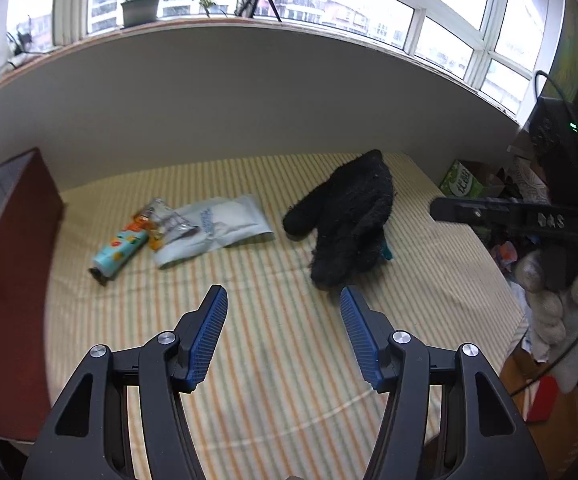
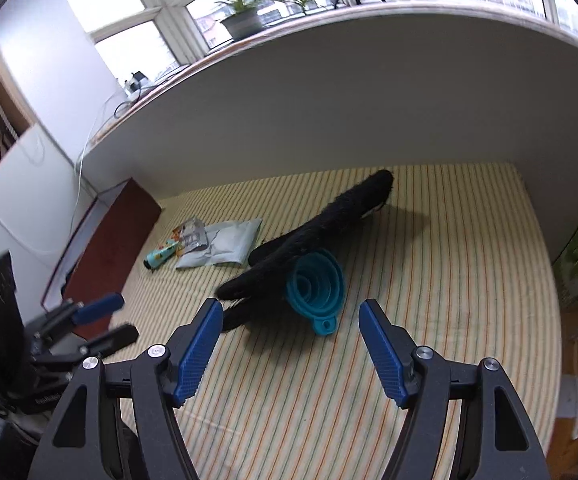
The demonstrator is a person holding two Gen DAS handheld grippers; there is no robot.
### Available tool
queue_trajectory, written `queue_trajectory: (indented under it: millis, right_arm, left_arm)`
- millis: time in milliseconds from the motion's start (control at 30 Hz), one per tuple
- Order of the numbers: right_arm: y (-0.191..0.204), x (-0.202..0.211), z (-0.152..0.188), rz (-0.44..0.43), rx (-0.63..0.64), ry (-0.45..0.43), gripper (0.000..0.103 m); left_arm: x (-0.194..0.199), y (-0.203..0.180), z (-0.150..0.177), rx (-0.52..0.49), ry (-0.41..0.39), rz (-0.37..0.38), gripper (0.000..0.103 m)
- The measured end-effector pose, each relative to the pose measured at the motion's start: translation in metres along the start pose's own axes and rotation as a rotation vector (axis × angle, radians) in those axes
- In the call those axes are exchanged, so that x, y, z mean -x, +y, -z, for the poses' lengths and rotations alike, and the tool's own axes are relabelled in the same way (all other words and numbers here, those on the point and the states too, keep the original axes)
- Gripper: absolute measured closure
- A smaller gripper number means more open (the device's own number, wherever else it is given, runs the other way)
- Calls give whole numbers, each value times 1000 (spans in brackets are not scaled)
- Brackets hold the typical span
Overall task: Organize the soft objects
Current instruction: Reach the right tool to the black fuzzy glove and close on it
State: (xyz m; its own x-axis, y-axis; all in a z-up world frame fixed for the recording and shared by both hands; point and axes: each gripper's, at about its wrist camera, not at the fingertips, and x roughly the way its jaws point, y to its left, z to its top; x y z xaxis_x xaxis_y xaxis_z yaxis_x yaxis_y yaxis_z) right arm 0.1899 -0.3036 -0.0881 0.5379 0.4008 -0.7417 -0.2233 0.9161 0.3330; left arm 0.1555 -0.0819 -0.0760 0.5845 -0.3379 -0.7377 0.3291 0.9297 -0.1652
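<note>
Black glove (image 1: 349,216), teal funnel (image 2: 316,282), striped yellow cloth (image 1: 289,360).

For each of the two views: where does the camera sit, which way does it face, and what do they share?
Left wrist: behind the open left tool, facing the black glove on the striped sheet; right tool and gloved hand at right edge.
Right wrist: behind the open right tool, facing the teal funnel.
Shared: glove, pale pouch, window.
</note>
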Motion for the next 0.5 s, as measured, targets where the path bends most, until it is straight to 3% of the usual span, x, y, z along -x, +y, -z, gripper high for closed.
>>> queue_trajectory:
  millis: [267,500]
  right_arm:
    - [-18,-22,-29,-85,-97,37,36]
    - [-14,-45,-45,-60,-102,74,36]
  left_arm:
    - [-19,-22,-4,-33,36,77,44]
    - [-42,-38,-11,-51,74,115,44]
